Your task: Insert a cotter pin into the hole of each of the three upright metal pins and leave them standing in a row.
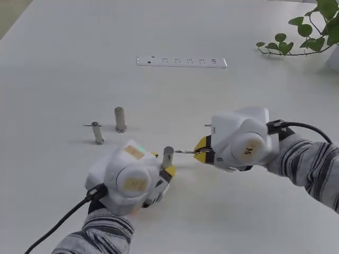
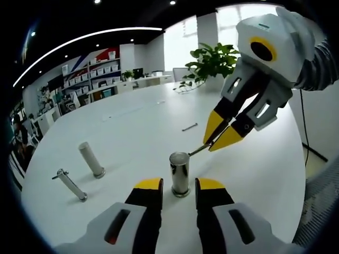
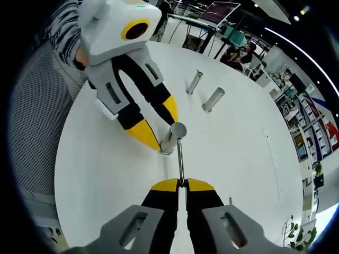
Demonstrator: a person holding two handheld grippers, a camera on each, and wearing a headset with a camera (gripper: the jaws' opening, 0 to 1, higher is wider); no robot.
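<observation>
Three stand upright on the table [image 1: 238,211]: front pin [image 1: 168,156] [image 2: 179,172] [image 3: 172,136], left pin [image 1: 97,132] [image 2: 71,184] and rear pin [image 1: 120,119] [image 2: 91,159].

The left gripper [image 1: 163,164] [image 2: 180,184] grips the front pin at its base, jaws closed in on either side.

The right gripper [image 1: 200,151] [image 3: 181,184] has its jaws pinched together on one end of a cotter [image 1: 185,152] [image 2: 197,150] [image 3: 180,161]. It is held level, free tip against the front pin's upper part. Whether the tip is in the hole cannot be told.

The left pin carries a fitted cotter [image 1: 87,125] through its top. The rear pin, near it, is bare.

A spare cotter [image 1: 208,125] [image 2: 189,127] lies flat beyond the right gripper. A power strip [image 1: 181,62] and a plant [image 1: 312,32] sit at the far side.
</observation>
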